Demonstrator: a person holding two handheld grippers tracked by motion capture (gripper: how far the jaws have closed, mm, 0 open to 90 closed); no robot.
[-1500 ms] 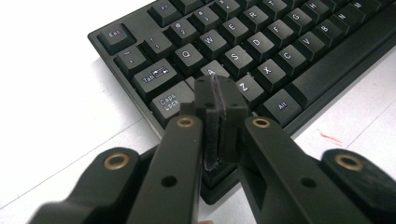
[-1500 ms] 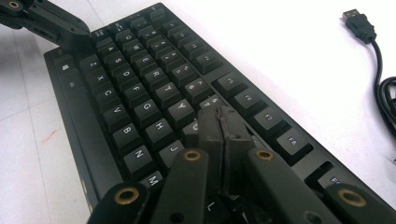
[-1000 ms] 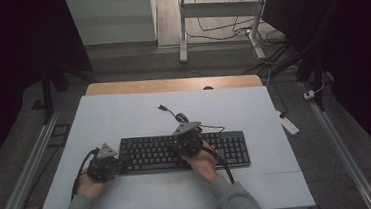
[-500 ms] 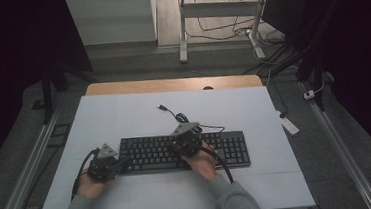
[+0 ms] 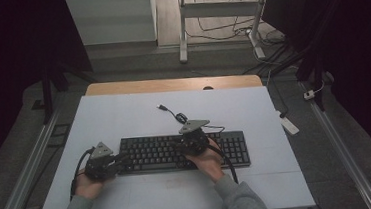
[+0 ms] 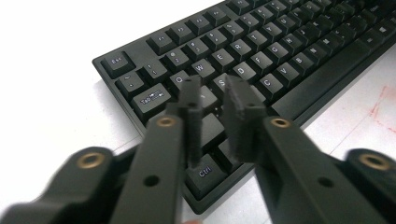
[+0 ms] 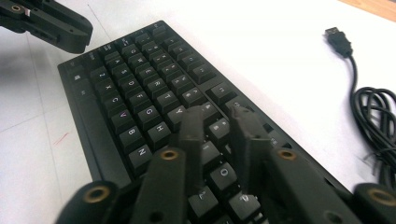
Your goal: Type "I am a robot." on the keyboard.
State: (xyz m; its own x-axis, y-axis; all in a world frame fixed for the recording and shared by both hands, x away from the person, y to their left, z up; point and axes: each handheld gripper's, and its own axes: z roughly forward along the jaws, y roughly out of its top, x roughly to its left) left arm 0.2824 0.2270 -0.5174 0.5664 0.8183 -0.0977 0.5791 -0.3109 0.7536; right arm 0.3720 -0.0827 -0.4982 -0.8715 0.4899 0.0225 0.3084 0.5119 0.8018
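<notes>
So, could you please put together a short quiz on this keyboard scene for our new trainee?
1. True or false: the USB plug at the end of the keyboard's cable lies loose on the table.
2. Which end of the keyboard is the left gripper over?
A. The Esc and Tab end
B. The opposite end
C. The cable coil
3. Fill in: in the right gripper view, nothing is between the jaws of the right gripper, which stand slightly ____ above the keys.

Key:
1. True
2. A
3. apart
</notes>
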